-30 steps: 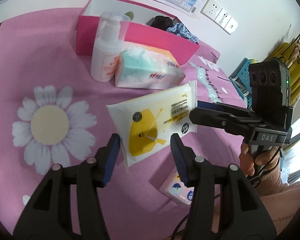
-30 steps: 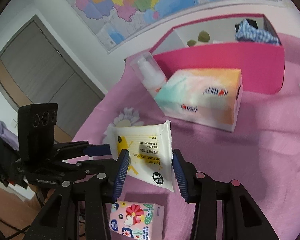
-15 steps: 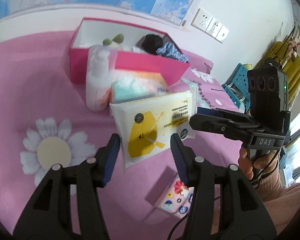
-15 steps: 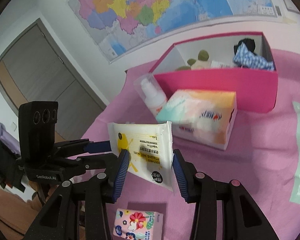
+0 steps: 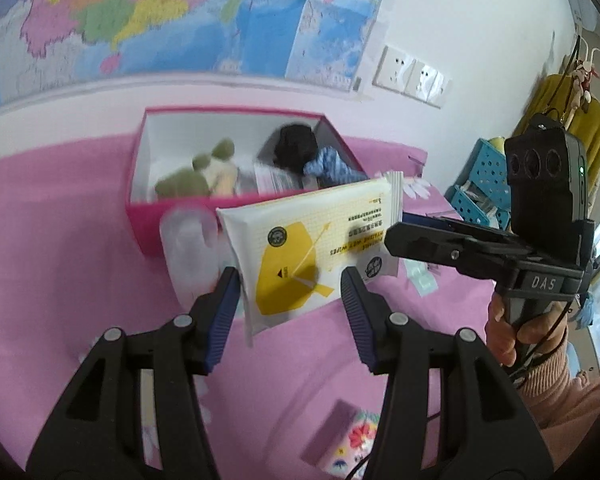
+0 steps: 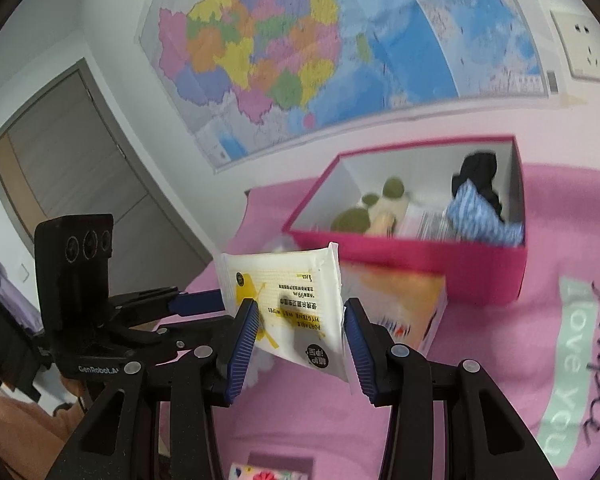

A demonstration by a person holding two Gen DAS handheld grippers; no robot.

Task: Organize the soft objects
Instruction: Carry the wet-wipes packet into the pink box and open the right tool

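White-and-yellow wet wipes pack [image 5: 312, 248]

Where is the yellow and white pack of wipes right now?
The wipes pack is up off the pink bedcover, held between both hand-held grippers, left and right, just in front of the pink box.

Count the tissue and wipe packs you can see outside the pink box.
3. The wet wipes pack is held off the bedspread between both grippers; the tissue box lies before the pink box; the floral tissue pack lies nearest. Others may be hidden.
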